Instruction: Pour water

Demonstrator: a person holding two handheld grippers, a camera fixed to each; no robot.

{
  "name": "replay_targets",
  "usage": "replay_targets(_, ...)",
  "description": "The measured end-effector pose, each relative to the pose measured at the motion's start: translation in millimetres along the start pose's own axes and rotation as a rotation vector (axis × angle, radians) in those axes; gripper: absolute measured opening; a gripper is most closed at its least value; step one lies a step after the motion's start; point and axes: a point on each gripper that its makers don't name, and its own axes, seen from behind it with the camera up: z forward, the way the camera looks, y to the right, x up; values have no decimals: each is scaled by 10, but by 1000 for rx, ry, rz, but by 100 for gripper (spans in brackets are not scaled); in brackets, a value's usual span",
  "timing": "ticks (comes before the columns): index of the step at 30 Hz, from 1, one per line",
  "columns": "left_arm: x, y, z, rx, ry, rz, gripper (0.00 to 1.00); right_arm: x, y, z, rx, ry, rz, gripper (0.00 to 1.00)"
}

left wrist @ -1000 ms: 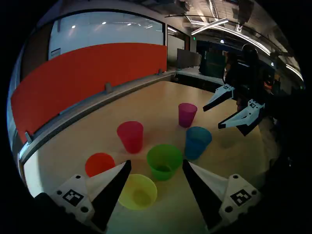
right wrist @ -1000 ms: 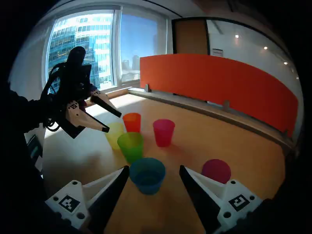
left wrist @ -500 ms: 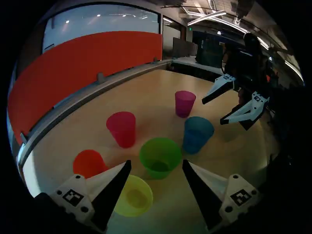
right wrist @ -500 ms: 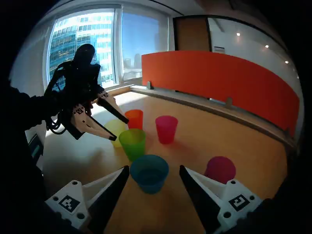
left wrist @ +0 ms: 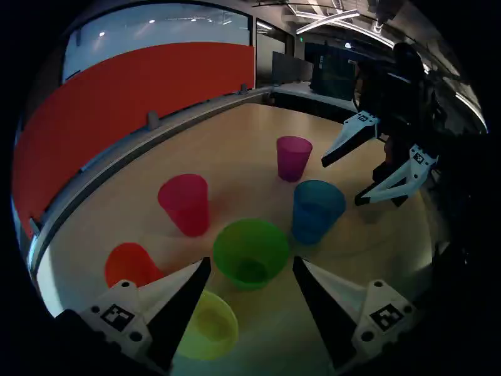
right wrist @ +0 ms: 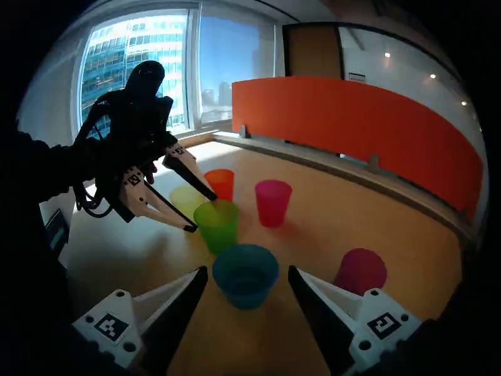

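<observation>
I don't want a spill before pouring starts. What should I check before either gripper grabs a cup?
1. Left gripper open: ok.
2. Right gripper open: ok.
3. Green cup upright, centred ahead of left gripper: ok.
4. Blue cup upright, centred ahead of right gripper: ok.
5. Water in either cup: cannot tell.
6. Yellow cup clear of left gripper's closing path: cannot tell.
</observation>
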Motion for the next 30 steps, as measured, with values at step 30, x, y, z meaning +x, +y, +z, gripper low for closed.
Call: replay_targets(30, 28, -13, 232, 36, 17, -9, 90, -29, 30, 10, -6, -4, 3, 100)
